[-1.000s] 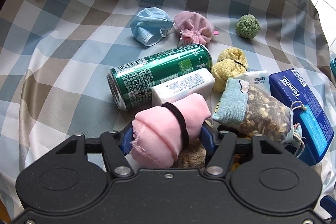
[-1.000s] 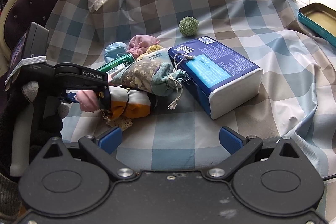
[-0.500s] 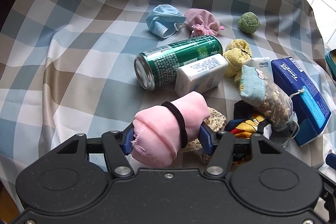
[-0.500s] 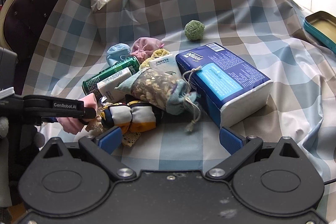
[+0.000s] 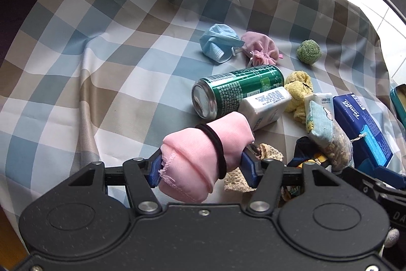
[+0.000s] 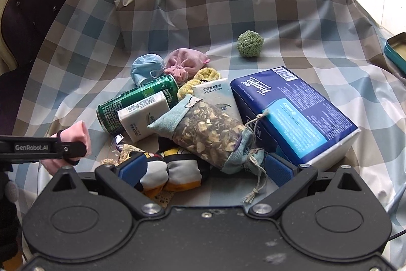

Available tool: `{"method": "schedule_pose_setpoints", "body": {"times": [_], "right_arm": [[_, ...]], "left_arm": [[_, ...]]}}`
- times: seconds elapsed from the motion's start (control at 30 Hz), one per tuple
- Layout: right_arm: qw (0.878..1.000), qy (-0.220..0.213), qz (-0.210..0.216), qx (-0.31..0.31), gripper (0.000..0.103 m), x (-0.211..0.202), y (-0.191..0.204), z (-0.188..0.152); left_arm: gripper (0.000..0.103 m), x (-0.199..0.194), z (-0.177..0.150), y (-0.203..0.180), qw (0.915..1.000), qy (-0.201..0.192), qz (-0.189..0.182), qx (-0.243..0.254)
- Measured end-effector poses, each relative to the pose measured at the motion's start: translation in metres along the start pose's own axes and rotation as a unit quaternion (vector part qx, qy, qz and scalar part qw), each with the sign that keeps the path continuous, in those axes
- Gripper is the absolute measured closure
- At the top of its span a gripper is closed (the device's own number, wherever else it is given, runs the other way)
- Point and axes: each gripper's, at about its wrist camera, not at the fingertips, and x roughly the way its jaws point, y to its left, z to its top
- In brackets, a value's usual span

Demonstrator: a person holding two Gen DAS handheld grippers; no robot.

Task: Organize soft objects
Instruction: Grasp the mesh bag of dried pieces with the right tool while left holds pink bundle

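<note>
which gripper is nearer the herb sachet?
Right. The right gripper stands open with the herb sachet's tied end between its fingers; the left gripper, shut on the pink cloth roll, sits off to its left.

Checked cloth (image 5: 106,83) lies bare on the left of the left wrist view, free passage. Right blocked by clutter: green can (image 5: 238,90), white packet (image 5: 266,103), herb sachet (image 6: 205,133), blue tissue pack (image 6: 299,113). Green ball (image 6: 250,43) apart behind.
</note>
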Motion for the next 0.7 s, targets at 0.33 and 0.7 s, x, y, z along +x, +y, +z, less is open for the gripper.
{"method": "schedule_pose_setpoints", "body": {"times": [0.33,0.7], "right_arm": [[0.999,0.029,-0.029,-0.008,0.003,0.052,0.003,0.013],[0.999,0.042,-0.028,0.002,0.010,0.080,0.004,0.024]], "left_arm": [[0.046,-0.007,-0.021,0.005,0.9999,0.007,0.008,0.010],[0.046,-0.002,-0.030,0.006,0.9998,0.019,0.002,0.008]]}}
